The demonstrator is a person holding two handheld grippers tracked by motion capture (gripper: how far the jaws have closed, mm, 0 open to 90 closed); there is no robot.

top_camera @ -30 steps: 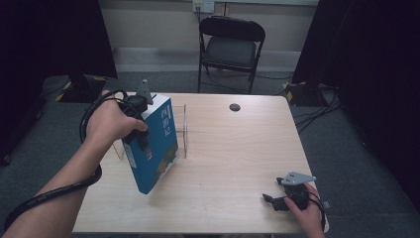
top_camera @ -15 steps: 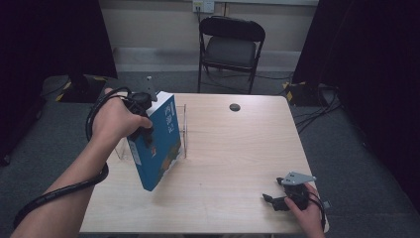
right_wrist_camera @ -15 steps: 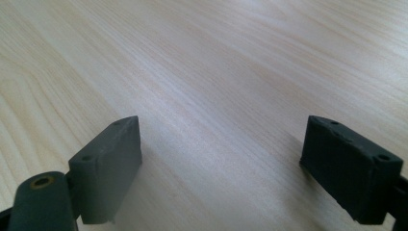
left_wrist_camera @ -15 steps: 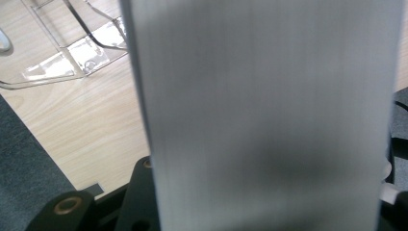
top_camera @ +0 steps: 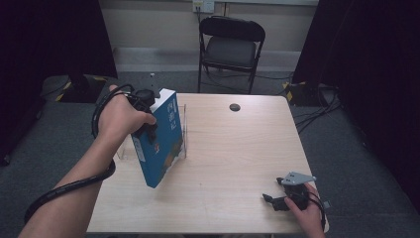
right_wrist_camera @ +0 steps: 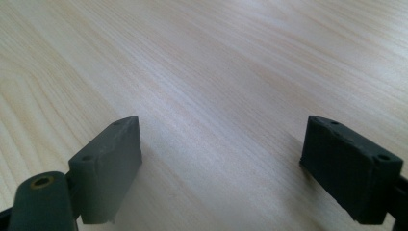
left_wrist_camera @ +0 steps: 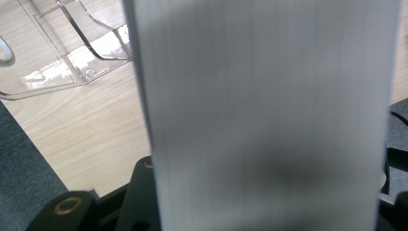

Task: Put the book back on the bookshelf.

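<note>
Blue book [top_camera: 157,144] is tilted, its lower corner resting on the table [top_camera: 233,163] against the clear acrylic stand [top_camera: 181,131] at the left side; left gripper [top_camera: 144,116] has its jaws clamped on the book's upper part; right gripper [top_camera: 278,201] rests at the near right table edge, jaws spread wide with nothing between them.

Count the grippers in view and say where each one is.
2. The left gripper is clamped on the blue book by the clear stand; the right gripper rests open at the table's near right corner.
</note>
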